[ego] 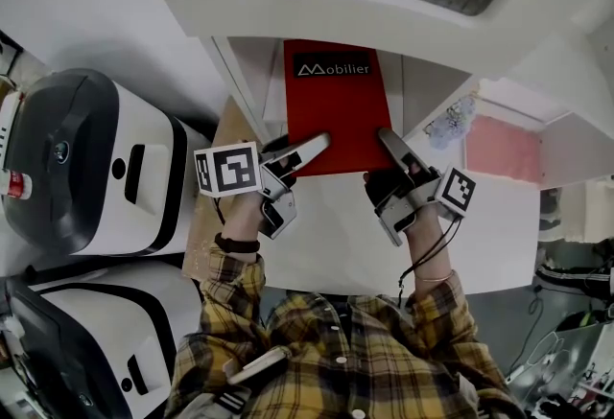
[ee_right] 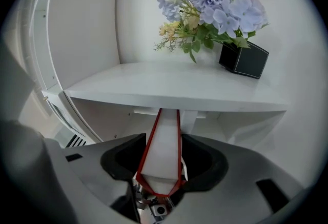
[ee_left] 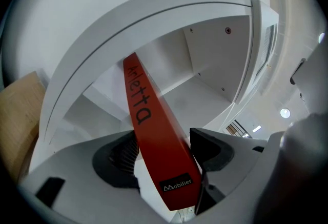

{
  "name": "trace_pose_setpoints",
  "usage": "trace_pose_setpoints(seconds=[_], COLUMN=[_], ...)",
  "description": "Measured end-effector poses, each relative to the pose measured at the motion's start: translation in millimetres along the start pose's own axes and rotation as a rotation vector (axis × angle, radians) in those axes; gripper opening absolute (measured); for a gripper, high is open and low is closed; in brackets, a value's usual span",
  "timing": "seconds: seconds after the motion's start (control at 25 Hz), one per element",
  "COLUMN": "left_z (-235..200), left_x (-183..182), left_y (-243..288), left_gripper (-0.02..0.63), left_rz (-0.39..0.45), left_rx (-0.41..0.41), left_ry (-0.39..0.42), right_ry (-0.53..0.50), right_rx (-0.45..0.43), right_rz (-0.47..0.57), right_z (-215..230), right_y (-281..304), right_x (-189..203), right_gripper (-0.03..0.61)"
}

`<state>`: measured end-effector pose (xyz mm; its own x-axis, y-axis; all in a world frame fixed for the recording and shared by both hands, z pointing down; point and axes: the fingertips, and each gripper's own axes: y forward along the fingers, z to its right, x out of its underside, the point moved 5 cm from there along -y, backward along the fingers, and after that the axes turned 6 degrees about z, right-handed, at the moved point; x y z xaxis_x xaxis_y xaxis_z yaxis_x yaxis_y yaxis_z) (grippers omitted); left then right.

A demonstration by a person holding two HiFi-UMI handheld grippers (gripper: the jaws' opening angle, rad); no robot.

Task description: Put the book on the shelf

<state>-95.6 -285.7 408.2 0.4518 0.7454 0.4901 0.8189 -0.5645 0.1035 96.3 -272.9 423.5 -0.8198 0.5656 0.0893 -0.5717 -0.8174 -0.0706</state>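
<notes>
The left tool [ee_left: 163, 148] pinched the near end of the red Mobilier book [ee_left: 154, 136], which stood on edge ahead of it, reaching into the white shelf [ee_left: 210, 89] compartment. The right tool [ee_right: 161, 159] straddled the page edge, its jaws spread just clear of the covers.

In the right gripper view, the far end of the red hardback book [ee_right: 163, 151] vanishes beneath the white shelf board [ee_right: 174, 92]. In the head view, the pale blue flower bunch [ego: 449, 125] is a small blur, the lower white-and-black machine [ego: 125, 312] runs off the left and bottom edges, and the yellow plaid shirt [ego: 336, 360] is cropped below.
</notes>
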Motion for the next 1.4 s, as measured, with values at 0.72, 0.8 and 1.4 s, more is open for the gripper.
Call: trace_pose_setpoints(seconds=[0.72,0.8,1.4], left_z=[18.6,18.6,6.8], left_x=[28.4,31.6,25.5], left_y=[-27.9,-26.5,-28.0], left_gripper=[0.326,0.326,0.324], left_rz=[-0.109,-0.129,-0.088], left_rx=[0.061,0.054,-0.065], left_ry=[0.031,0.042,0.086], right_ry=[-0.048,-0.056,-0.007], right_rx=[-0.066,-0.049,-0.018], right_rz=[-0.252,-0.269,-0.208], right_z=[-11.8,-9.4,-2.4], right_y=[-16.6,-13.1,22.1], right_x=[53.1,57.4,53.4], right_gripper=[0.226,0.194,0.166])
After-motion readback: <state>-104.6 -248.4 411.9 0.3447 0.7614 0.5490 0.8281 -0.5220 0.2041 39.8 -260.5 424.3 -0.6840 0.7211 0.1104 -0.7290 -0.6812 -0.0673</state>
